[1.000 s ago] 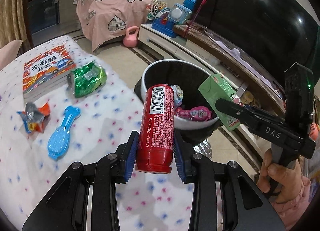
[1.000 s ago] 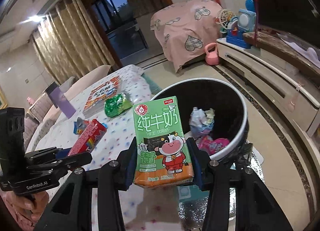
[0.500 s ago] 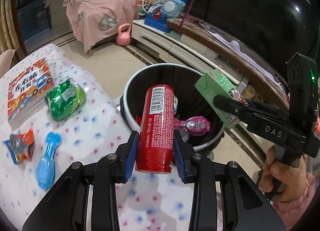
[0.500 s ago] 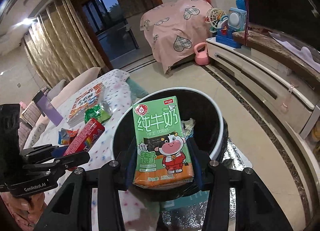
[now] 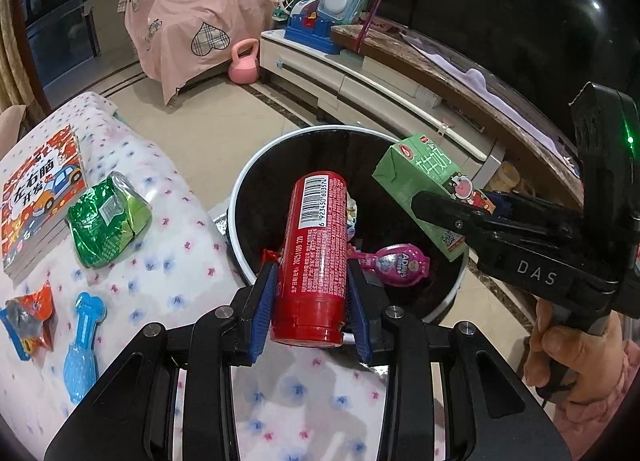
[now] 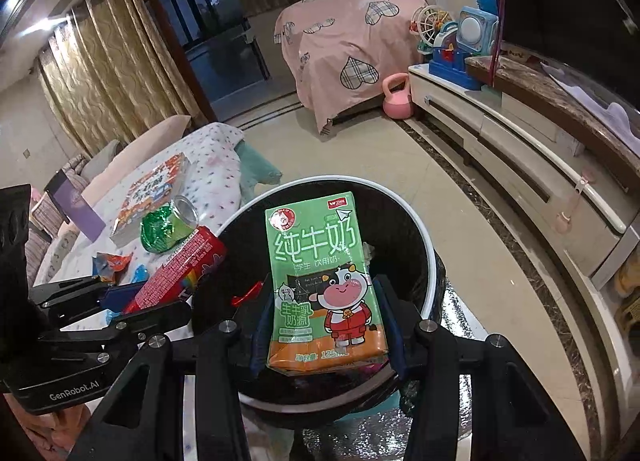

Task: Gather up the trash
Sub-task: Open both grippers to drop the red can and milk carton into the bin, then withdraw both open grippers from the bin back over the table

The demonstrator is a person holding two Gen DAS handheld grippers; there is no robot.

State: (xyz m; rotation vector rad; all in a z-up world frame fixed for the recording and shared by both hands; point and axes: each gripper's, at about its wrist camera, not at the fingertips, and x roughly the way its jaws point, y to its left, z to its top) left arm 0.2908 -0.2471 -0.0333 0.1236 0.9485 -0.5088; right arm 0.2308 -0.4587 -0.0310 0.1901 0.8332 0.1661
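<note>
The left gripper (image 5: 310,303) is clamped on a red tube (image 5: 314,257), its blue pads pressed to both sides — the tube's far end reaches over the near rim of the bin (image 5: 240,197). The right gripper (image 6: 326,331) is closed on a green milk carton (image 6: 322,285), held upright over the bin's open mouth. A pink wrapper (image 5: 394,263) lies inside. On the cloth-covered table (image 5: 168,229), near the bin-side edge, lie a green bag (image 5: 106,219), a book (image 5: 38,197), an orange wrapper (image 5: 28,315) and a blue toy (image 5: 84,345).

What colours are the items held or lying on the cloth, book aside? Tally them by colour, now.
Red: 1, tube
Green: 2, carton, foil bag
Blue: 1, paddle
Orange: 1, wrapper
Total: 5
</note>
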